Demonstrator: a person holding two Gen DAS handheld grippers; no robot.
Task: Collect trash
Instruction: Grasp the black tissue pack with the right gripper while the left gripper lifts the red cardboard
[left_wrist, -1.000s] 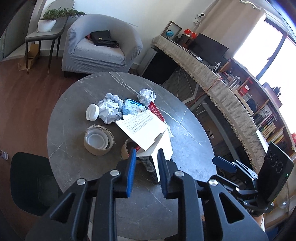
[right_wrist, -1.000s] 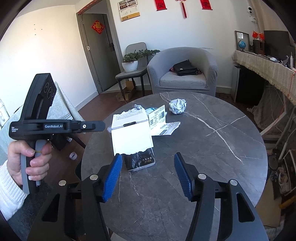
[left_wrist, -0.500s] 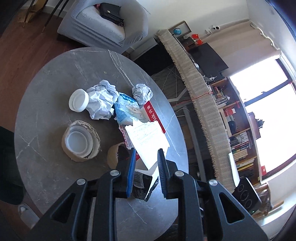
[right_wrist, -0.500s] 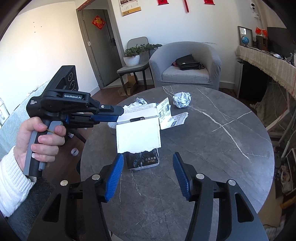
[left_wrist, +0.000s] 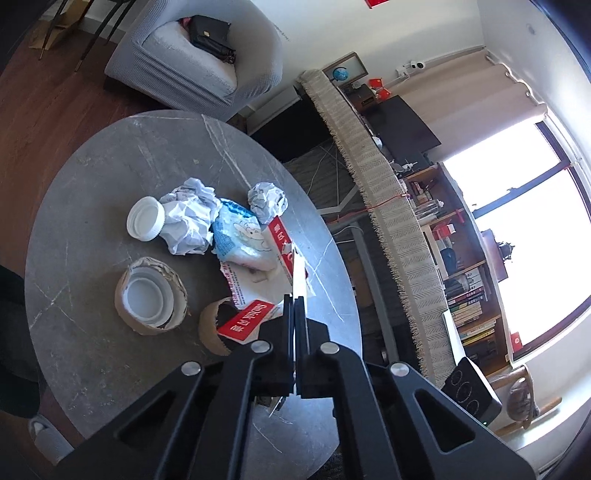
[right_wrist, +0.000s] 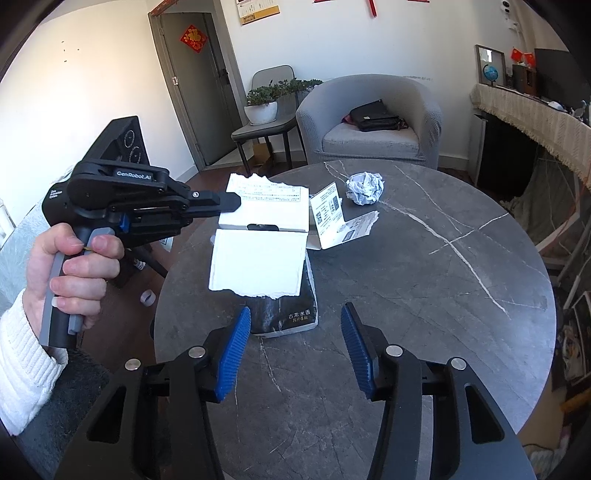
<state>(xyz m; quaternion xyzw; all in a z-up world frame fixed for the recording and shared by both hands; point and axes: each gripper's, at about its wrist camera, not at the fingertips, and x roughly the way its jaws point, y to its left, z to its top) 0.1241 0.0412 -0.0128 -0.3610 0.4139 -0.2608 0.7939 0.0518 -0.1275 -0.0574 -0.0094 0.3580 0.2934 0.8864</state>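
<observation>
My left gripper is shut on a torn white cardboard box flap, seen edge-on between the fingers in the left wrist view and lifted above the round grey table. My right gripper is open and empty, hovering just before a dark packet under the cardboard. On the table lie a crumpled paper ball, crumpled white paper, a blue-white plastic wrapper, a white lid, a tape roll with a lid inside and red-white packaging.
A grey armchair with a black bag stands beyond the table. A chair with a potted plant is by the door. A fringed cloth-covered desk and bookshelves run along the right in the left wrist view.
My left gripper has closed fully on the white cardboard flap and raised it, tilting it upward. My right gripper stays open and has barely moved.
</observation>
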